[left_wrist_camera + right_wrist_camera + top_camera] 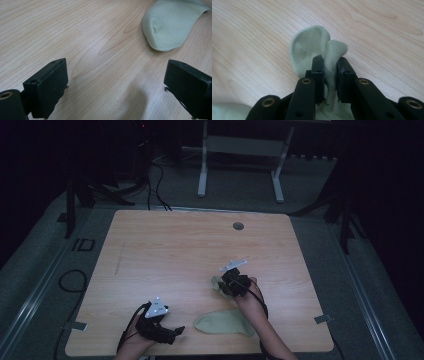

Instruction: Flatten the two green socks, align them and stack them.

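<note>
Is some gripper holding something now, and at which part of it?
The right gripper pinches a fold of a pale green sock; which part is unclear. The left gripper is open.

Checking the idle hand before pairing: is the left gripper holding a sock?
No: the left gripper has its jaws wide apart over bare table, with the flat sock lying beyond them, untouched.

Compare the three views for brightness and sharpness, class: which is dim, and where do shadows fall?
High view: dim and underexposed, surroundings near black, the table muted. Left gripper view: bright, even light, the sock slightly soft, faint shadows beside the open left gripper. Right gripper view: bright, the held sock sharp in the right gripper.
</note>
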